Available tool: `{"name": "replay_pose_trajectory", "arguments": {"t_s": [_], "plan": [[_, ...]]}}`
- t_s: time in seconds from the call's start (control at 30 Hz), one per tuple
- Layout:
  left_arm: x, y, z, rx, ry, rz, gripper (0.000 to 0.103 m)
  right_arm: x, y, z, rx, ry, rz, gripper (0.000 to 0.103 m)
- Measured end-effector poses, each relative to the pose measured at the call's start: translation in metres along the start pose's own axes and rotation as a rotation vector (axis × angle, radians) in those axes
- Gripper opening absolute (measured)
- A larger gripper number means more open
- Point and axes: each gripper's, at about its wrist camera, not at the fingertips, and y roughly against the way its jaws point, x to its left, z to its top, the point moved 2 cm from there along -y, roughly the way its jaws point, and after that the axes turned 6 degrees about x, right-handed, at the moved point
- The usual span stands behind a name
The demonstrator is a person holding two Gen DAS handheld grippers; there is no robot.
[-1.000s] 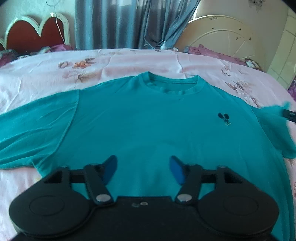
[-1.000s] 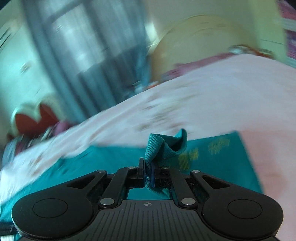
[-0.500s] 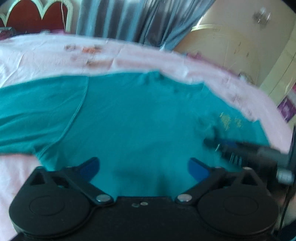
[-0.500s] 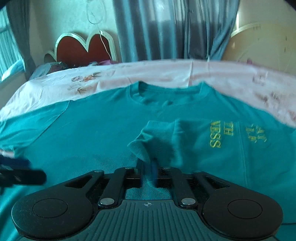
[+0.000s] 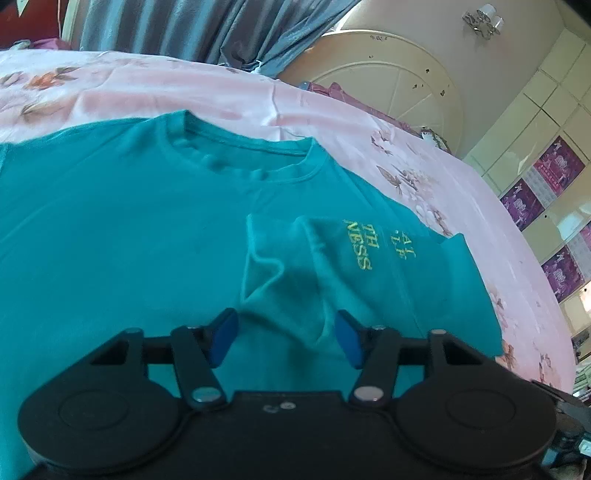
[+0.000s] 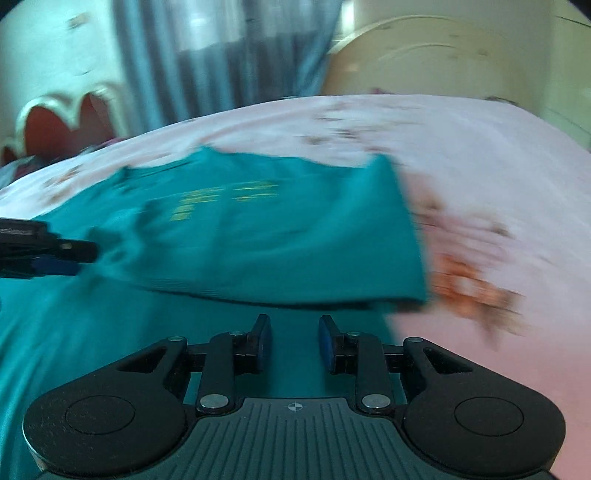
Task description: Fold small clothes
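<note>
So the bed [image 5: 332, 107] is taking up pretty much everything here, with its pink flowery sheet [image 6: 480, 155] running out to every edge. A grey-blue curtain [image 5: 207, 26] is hanging behind the far edge, and a cream round headboard thing [image 5: 399, 85] is sitting past the far right corner.

The teal t-shirt [image 5: 110, 229] is lying flat on the bed, collar [image 5: 243, 155] pointing at the far edge. Its right side is lying folded over onto the chest, so the yellow lettering [image 5: 358, 243] is facing up on that flap, and the flap is looking kind of rumpled near the middle.

My left tool [image 5: 286, 338] is hovering over the lower middle of the shirt, just near the rumpled flap. Its jaws have just been closing in and are sitting half spread, not pinching anything.

My right tool [image 6: 291, 341] is hanging over the shirt near its right edge, close to where the teal is meeting the pink sheet. Its jaws have also just been closing, are standing a bit apart, and nothing is caught between them. That view is coming out pretty blurry.
</note>
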Motion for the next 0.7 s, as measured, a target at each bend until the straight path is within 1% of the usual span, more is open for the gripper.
{"name": "replay_pose_trajectory", "arguments": {"t_s": [0.03,0.07,0.13,0.17,0.2,0.27,0.3,0.33,0.43,0.5,0.53,0.6,0.7], "plan": [[-0.002,-0.002,0.003,0.002,-0.004,0.010,0.043,-0.010,-0.001,0.001,-0.010,-0.037,-0.011,0.028],[-0.003,-0.005,0.005,0.004,-0.007,0.022,0.039,-0.015,-0.002,0.003,-0.023,-0.060,-0.017,0.028],[-0.005,-0.008,0.010,0.002,-0.016,0.038,0.018,-0.023,-0.006,0.009,-0.032,-0.077,-0.053,0.028],[-0.005,-0.009,0.011,0.002,-0.021,0.050,0.013,-0.027,-0.010,0.012,-0.023,-0.085,-0.073,0.028],[-0.006,-0.007,0.013,-0.014,-0.029,0.058,0.006,-0.030,-0.013,0.014,-0.014,-0.101,-0.076,0.028],[-0.006,0.006,0.016,-0.099,-0.038,0.064,0.006,-0.032,-0.019,0.014,0.006,-0.100,-0.081,0.028],[-0.004,0.015,0.019,-0.134,-0.036,0.069,0.006,-0.031,-0.020,0.015,0.003,-0.089,-0.086,0.028],[0.000,0.023,0.021,-0.161,-0.031,0.076,0.006,-0.036,-0.014,0.011,0.001,-0.089,-0.085,0.028],[0.021,0.041,0.020,-0.194,0.005,0.110,0.005,-0.042,-0.013,0.008,-0.008,-0.103,-0.073,0.028],[0.040,0.044,0.012,-0.179,0.035,0.141,0.005,-0.042,-0.013,0.008,-0.010,-0.101,-0.073,0.028],[0.049,0.041,0.007,-0.157,0.057,0.155,0.006,-0.040,-0.014,0.007,-0.011,-0.094,-0.076,0.028],[0.059,0.035,-0.004,-0.127,0.078,0.159,0.006,-0.040,-0.014,0.007,-0.013,-0.091,-0.078,0.028],[0.054,0.033,-0.014,-0.150,0.075,0.173,0.005,-0.039,-0.013,0.007,-0.011,-0.088,-0.079,0.028]]}}
